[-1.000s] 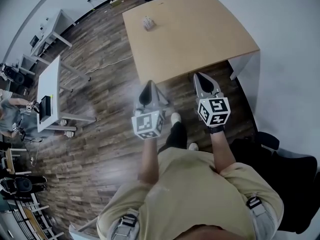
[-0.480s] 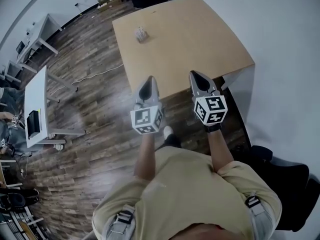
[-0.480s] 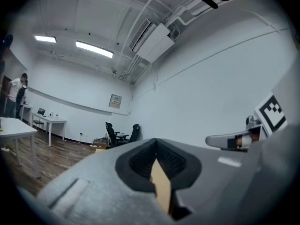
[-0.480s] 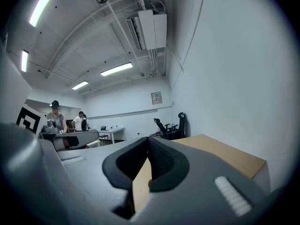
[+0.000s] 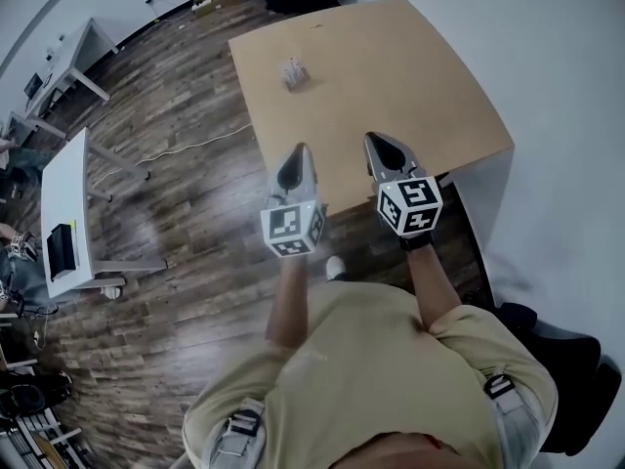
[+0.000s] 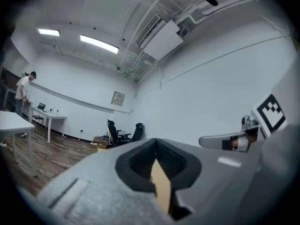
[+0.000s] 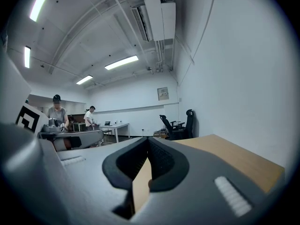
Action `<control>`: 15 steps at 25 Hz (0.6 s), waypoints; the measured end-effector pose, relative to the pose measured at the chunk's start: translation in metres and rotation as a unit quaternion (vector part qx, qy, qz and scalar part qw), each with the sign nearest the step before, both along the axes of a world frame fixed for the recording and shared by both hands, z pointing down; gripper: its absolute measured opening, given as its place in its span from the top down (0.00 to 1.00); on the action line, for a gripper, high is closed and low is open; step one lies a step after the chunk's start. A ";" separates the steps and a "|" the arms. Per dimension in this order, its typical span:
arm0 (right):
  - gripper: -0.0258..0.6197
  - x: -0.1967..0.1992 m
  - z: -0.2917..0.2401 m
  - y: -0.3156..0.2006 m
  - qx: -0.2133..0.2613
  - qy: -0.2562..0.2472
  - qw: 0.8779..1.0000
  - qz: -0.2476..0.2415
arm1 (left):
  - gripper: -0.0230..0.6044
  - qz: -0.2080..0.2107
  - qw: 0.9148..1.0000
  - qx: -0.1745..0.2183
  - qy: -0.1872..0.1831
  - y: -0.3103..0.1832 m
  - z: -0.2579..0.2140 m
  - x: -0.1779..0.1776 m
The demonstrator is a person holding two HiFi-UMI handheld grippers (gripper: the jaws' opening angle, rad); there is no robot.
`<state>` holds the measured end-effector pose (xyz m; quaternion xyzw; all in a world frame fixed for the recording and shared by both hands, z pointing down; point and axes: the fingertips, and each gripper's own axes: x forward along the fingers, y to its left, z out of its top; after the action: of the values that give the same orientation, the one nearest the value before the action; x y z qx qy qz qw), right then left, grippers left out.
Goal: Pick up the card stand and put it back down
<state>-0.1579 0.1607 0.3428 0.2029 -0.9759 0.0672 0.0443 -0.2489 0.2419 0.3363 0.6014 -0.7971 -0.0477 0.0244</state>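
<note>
Card stand handling has not begun, by my reading. Nearest the person, the left gripper (image 5: 300,154) and right gripper (image 5: 377,142) hang side by side over the table's (image 5: 410,76) near edge, low in the frame's middle. Each has its jaws pressed together with nothing between them; only a sliver of tabletop shows through the gap behind the tips.

Farther up, the tabletop is bare. The stand (image 5: 293,72) sits alone toward the upper left of it, near the left edge and well apart from both grippers.

It looks small and light, so I think a gripper arriving with its jaws together would shove or tip it, perhaps toward that nearby edge. Jaws closing off-centre could twist it or let it slip.

It is too small here to say which way it faces. Its footprint seems to run roughly up and down the frame, but I would not trust that.
</note>
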 end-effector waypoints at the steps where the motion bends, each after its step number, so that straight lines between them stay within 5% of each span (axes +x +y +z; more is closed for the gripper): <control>1: 0.96 -0.010 0.000 -0.003 -0.002 0.000 1.000 0.000 | 0.96 0.000 1.000 -0.001 -0.001 -0.001 0.002 -0.008; 11: 0.96 -0.096 0.036 0.001 -0.015 0.027 0.999 -0.044 | 0.96 -0.015 0.999 -0.018 0.028 -0.004 0.042 -0.072; 15: 0.96 -0.128 0.048 -0.022 -0.027 0.024 0.998 -0.050 | 0.96 -0.015 0.999 -0.040 0.009 -0.023 0.060 -0.096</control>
<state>-0.2861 0.1391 0.3912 0.1545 -0.9813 0.0859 0.0768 -0.3448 0.2189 0.3965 0.5876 -0.8070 -0.0209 0.0549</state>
